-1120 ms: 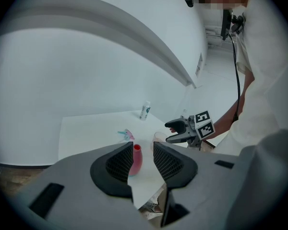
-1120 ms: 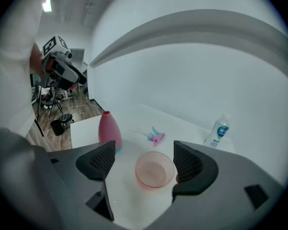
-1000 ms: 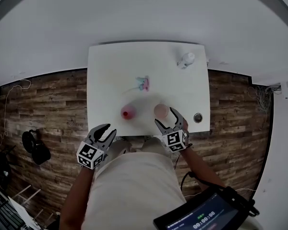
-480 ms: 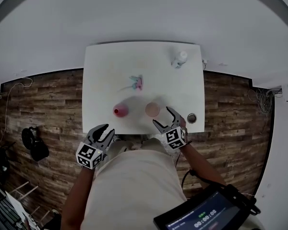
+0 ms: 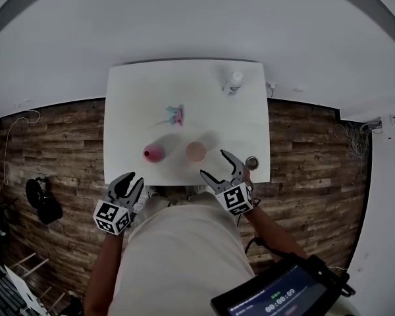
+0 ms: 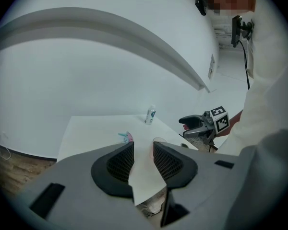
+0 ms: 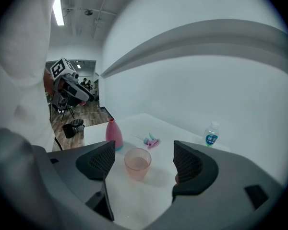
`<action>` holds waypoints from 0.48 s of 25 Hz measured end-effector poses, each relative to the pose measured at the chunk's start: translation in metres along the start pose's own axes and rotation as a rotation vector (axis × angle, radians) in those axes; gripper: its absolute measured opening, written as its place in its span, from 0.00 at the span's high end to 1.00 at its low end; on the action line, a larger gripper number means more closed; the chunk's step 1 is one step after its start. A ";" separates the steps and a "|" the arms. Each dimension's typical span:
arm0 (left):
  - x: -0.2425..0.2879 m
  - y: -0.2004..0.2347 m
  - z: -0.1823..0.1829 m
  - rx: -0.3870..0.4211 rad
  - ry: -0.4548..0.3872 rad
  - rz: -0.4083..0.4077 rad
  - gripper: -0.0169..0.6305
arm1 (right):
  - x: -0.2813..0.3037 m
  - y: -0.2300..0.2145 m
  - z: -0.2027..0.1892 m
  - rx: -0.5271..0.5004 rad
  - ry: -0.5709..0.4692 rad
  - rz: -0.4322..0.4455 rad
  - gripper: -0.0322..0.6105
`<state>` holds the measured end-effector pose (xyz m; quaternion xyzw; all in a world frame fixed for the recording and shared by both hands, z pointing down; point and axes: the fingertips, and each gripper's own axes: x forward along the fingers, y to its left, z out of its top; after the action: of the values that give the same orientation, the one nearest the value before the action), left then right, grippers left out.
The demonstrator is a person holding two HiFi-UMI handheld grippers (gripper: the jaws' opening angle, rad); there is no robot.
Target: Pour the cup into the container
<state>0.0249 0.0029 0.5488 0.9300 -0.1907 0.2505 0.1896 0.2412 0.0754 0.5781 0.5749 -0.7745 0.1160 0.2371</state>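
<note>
A translucent pink cup (image 5: 195, 151) stands near the front edge of the white table (image 5: 131, 104). A pink narrow-necked vase (image 5: 153, 153) stands to its left. My right gripper (image 5: 218, 166) is open just off the table's front edge, right of the cup and apart from it. In the right gripper view the cup (image 7: 138, 163) stands ahead between the wide jaws of the right gripper (image 7: 144, 164), with the vase (image 7: 114, 133) behind it on the left. My left gripper (image 5: 126, 185) hangs off the table over the floor; the left gripper (image 6: 143, 159) is open by a narrow gap, with nothing in it.
A pink and teal spray nozzle (image 5: 176, 115) lies mid-table. A small clear bottle (image 5: 233, 82) stands at the far right corner. A small dark round object (image 5: 251, 162) sits at the front right edge. Wood floor surrounds the table, and a dark bag (image 5: 38, 199) lies at the left.
The left gripper has dropped down and left, away from the table, and its jaws have narrowed. The right gripper stays open near the cup. The whole view has shifted left.
</note>
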 end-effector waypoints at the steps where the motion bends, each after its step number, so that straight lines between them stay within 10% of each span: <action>1: 0.000 0.001 0.000 -0.001 -0.001 0.007 0.79 | -0.002 -0.001 0.000 0.001 0.000 -0.001 0.39; 12: 0.014 0.007 0.003 0.003 0.012 0.035 0.79 | 0.009 -0.007 -0.038 -0.003 0.052 0.024 0.39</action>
<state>0.0339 -0.0083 0.5556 0.9253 -0.2055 0.2595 0.1850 0.2551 0.0829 0.6148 0.5619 -0.7751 0.1328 0.2565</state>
